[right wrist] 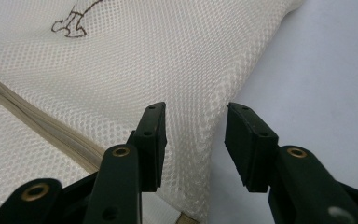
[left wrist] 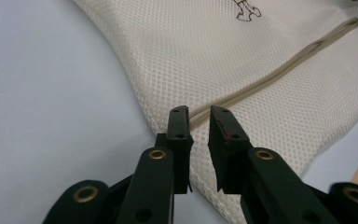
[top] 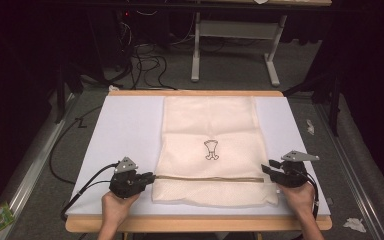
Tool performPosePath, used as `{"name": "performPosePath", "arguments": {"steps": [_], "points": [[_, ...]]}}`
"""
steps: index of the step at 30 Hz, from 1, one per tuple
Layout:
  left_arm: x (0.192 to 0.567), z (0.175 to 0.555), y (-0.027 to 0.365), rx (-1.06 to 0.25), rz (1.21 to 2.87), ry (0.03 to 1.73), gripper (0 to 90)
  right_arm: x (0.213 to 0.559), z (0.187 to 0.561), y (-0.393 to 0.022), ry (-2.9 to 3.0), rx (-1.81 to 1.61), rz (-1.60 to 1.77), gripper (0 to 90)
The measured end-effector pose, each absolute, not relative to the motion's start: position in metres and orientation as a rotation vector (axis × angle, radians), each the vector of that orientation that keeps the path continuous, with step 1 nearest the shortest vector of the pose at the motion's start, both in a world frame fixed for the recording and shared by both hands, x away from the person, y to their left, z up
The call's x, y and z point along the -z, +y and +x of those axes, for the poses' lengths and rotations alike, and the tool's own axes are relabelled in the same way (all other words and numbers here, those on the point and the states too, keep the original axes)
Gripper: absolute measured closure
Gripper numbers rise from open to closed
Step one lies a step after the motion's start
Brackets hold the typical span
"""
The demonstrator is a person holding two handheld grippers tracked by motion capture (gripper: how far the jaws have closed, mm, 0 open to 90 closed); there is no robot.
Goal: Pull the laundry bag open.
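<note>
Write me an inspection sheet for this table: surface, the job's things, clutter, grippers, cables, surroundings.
Surface: pale board with a wooden edge, bare around the bag.
Job's things: cream mesh bag lying flat, small dark drawing at its middle, tan zip running across near the front edge.
Clutter: nothing seen on the board.
Grippers: left gripper at the bag's left edge by the zip end, jaws a little apart, not pinching the mesh; right gripper at the bag's right edge, jaws wide, nothing held.
Cables: black cable trails from the left gripper off the board.
Surroundings: grey floor with loose wires, a white frame, paper scraps.
</note>
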State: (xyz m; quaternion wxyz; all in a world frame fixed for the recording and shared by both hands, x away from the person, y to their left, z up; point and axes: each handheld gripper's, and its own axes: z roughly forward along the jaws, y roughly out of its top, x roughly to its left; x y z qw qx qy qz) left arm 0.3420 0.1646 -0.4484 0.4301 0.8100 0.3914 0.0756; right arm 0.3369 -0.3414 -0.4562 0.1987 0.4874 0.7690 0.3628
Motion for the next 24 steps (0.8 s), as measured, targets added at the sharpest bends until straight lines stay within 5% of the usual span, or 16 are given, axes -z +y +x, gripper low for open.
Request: {"name": "performPosePath", "arguments": {"steps": [8,24], "points": [[0.447,0.343,0.164,-0.210,1.976,0.984,59.7,0.447,0.334,-0.346,2.111,-1.057,1.348,48.8],[0.436,0.343,0.170,-0.363,1.935,0.995,44.7,0.437,0.327,-0.361,1.993,-1.144,1.333,36.9]]}}
